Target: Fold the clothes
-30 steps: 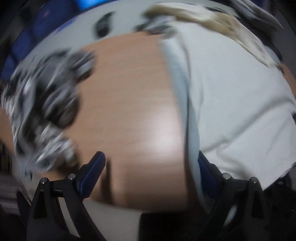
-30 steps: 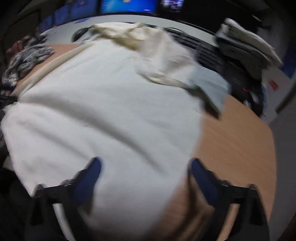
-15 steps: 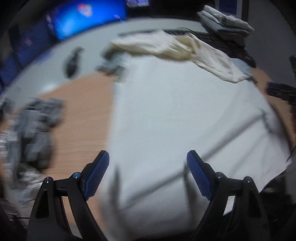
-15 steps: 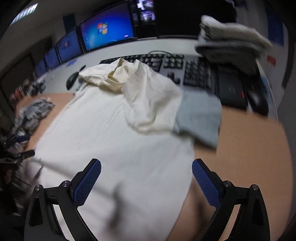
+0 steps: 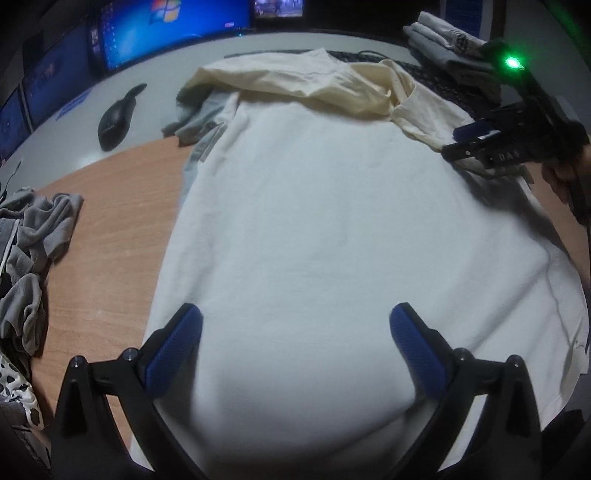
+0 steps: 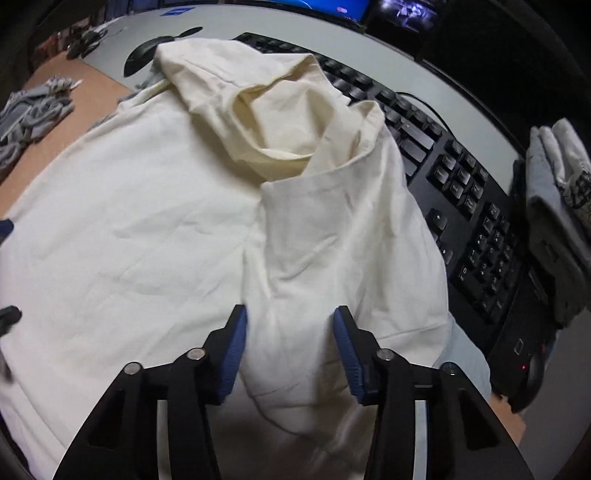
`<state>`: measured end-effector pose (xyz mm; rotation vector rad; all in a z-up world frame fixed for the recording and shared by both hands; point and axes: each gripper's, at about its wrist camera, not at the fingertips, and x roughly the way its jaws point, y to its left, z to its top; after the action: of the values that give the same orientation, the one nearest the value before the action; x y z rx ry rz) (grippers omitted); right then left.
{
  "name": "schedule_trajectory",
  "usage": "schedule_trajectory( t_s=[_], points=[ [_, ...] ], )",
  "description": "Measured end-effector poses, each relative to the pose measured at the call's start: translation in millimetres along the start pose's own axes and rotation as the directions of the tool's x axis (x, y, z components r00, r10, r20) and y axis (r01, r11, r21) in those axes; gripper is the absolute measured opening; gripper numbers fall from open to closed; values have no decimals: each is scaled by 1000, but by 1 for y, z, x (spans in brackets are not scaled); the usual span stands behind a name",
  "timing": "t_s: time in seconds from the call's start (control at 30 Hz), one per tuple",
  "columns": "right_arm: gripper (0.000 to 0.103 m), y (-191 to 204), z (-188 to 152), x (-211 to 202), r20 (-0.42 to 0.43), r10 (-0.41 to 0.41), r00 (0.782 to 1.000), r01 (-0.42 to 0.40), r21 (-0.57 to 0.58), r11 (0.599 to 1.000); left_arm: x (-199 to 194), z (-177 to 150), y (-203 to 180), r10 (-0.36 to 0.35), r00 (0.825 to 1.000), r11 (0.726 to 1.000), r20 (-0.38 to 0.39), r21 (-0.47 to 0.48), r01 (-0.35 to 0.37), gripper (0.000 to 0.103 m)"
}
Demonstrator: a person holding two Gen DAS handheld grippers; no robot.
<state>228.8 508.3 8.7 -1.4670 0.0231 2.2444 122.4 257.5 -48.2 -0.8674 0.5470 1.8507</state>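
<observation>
Table: wooden table (image 5: 110,206) with a grey raised section behind it; everything below is placed relative to the white garment.
White garment: large white garment (image 5: 332,236) spread flat across the table, its near edge hanging over the table's front.
Cream garment: rumpled cream garment (image 6: 280,122) heaped on the far end of the white garment, one flap trailing down its right side.
Keyboard: black keyboard (image 6: 454,173) beyond and right of the white garment, partly under the cream garment; key legends too small to read.
Folded stack: folded clothes (image 6: 557,206) right of the keyboard, well off the white garment, with a dark print I cannot read.
Grey clothes: crumpled grey clothes (image 5: 33,251) on the table left of the white garment, apart from it.
Monitor: monitor (image 5: 166,26) behind the white garment shows a Windows logo.
Mouse: black mouse (image 5: 116,118) beyond the white garment's far left corner.
Left hand-held gripper: left hand-held gripper (image 5: 295,332) is level over the near part of the white garment, jaws spread wide, gripping nothing.
Right hand-held gripper: right hand-held gripper (image 6: 290,332) is angled down at the cream flap on the white garment's right side, jaws partly apart with cloth between them, not clamped; its side reads "DAS".
</observation>
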Motion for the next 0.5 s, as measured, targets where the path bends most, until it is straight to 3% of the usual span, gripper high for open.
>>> schedule_trajectory(
  t_s=[0.07,0.1,0.13,0.2,0.27,0.33,0.4,0.47,0.5],
  points=[
    [57,-8,-1,1,-12,36,999,-35,13,999,-2,-2,0,1,1000,1000,19,-3,-1,103],
    [30,-9,-1,0,-21,67,998,-67,21,998,-3,-3,1,1,1000,1000,28,-5,-1,103],
    [11,-9,-1,-2,-28,76,997,-75,16,997,-4,-5,1,1,999,1000,36,-8,0,103],
    [6,-1,-1,-11,-29,-30,999,28,-60,998,-6,-5,1,3,999,1000,46,-11,-2,103],
    [6,-2,2,-24,13,-191,981,191,-118,974,-6,-5,1,4,999,1000,47,-11,-4,103],
    [6,-22,10,-42,88,-400,912,407,-87,909,-7,-5,1,5,999,1000,48,-12,-4,103],
    [6,-61,17,-60,121,-550,826,551,29,834,-7,-5,1,4,999,1000,49,-13,-3,103],
    [8,-108,21,-73,97,-669,737,652,162,741,-8,-5,1,5,999,1000,50,-12,-4,103],
    [8,-130,20,-73,35,-700,713,681,205,703,-8,-5,1,5,999,1000,50,-13,-4,103]
  ],
)
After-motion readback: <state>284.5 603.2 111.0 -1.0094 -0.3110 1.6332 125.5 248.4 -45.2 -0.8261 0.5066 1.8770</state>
